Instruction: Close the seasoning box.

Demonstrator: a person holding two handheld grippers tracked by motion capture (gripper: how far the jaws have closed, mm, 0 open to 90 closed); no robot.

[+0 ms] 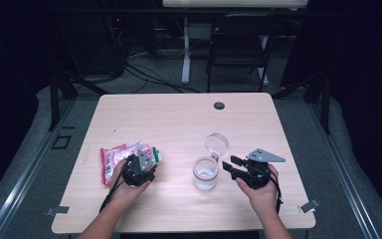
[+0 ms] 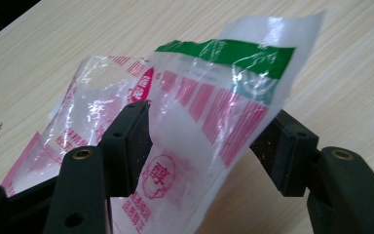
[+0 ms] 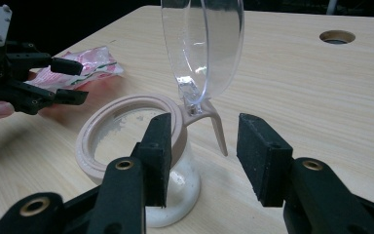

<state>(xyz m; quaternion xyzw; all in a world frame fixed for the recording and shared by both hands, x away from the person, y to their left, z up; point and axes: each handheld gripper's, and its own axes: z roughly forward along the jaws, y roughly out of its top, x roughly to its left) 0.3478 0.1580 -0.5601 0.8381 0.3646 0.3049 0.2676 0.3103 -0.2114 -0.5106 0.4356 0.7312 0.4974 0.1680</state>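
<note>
Clear plastic bag (image 2: 209,117) printed in pink stripes with a green band, crinkled, lying at the table's (image 1: 179,114) left near side. Left gripper (image 1: 140,167) over it, jaws standing wide, the bag's raised edge between them; whether the pads press it, cannot tell. Clear glass jar (image 3: 141,161) with a pinkish rim, hinged lid (image 3: 204,48) tipped upright, white powder inside, near table centre. Right gripper (image 3: 202,156) just beside the jar, jaws apart, clamping nothing, left pad close against the rim.
</note>
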